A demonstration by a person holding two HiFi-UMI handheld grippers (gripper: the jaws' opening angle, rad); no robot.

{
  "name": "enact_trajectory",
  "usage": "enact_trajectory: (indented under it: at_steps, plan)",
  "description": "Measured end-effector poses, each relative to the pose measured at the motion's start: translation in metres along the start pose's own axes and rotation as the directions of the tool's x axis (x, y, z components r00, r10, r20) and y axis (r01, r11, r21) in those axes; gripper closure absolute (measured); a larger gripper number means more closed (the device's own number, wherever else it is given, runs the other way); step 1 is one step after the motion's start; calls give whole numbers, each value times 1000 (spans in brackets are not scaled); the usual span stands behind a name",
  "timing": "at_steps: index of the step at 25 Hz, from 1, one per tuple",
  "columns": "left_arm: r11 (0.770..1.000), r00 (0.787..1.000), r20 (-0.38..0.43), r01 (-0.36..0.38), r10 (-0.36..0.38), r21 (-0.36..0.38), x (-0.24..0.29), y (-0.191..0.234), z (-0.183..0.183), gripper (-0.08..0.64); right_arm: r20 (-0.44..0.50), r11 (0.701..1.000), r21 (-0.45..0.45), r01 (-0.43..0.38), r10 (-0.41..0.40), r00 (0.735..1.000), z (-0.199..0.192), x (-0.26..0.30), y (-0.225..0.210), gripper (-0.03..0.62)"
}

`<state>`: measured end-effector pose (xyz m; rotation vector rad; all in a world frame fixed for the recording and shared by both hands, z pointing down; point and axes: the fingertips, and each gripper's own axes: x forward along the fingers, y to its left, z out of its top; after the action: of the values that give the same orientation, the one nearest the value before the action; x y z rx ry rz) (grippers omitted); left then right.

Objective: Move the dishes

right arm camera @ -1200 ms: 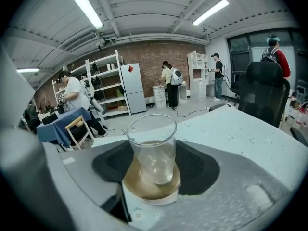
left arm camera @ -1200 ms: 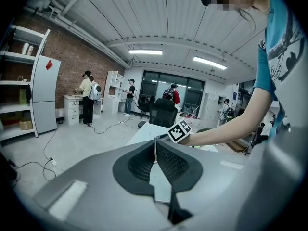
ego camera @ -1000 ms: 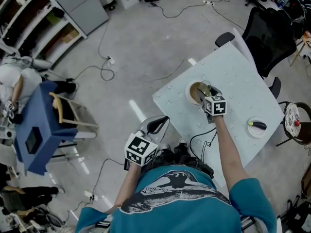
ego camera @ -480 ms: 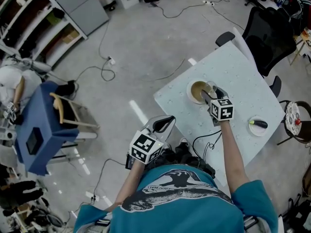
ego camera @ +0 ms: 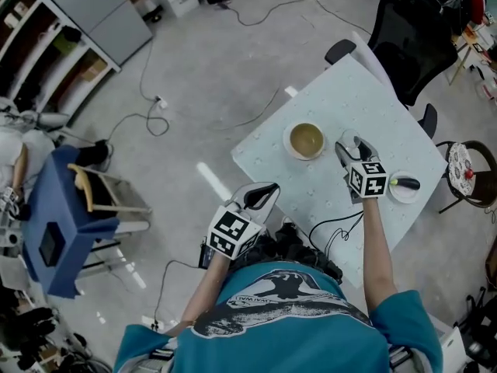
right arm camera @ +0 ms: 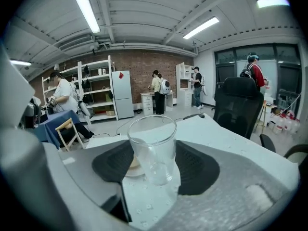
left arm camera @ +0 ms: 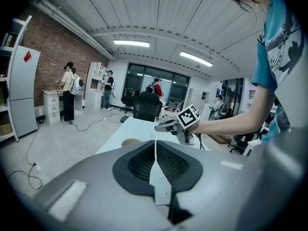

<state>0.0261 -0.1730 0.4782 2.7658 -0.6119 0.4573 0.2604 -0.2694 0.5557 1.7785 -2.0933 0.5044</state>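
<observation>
Head view: glass [ego camera: 347, 141] held well inside table [ego camera: 365, 92] edges.

Left tongs [ego camera: 260, 197] closed — right tongs [ego camera: 353, 147] clamped

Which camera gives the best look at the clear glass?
The right gripper view: the glass stands large and central, clamped between the right gripper jaws. The head view shows only a small pale rim at that gripper's tips; the left gripper view barely shows it, far off.

Clear glossy glass [right arm camera: 153, 148], matt pale table [ego camera: 373, 115]
</observation>
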Motion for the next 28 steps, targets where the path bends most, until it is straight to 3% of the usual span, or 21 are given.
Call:
enact_trajectory:
  at_steps: [6, 13, 19, 28]
  plan:
    - [998, 998, -22, 54, -53, 18, 15, -10, -1, 537, -49, 988, 70, 136, -133, 990, -41, -33, -55, 322]
    - [996, 995, -48, 87, -85, 37, 25, -15, -5, 537, -121, 947, 176, 270, -251, 960, -98, -63, -97, 321]
    - [994, 994, -56, 96, -94, 43, 32, -16, -5, 537, -88, 908, 285, 307, -294, 952, -119, -75, -106, 321]
    - [994, 995, -39, 98, -96, 53, 36, -17, -5, 537, -101, 910, 269, 315, -299, 949, -122, -75, -102, 311]
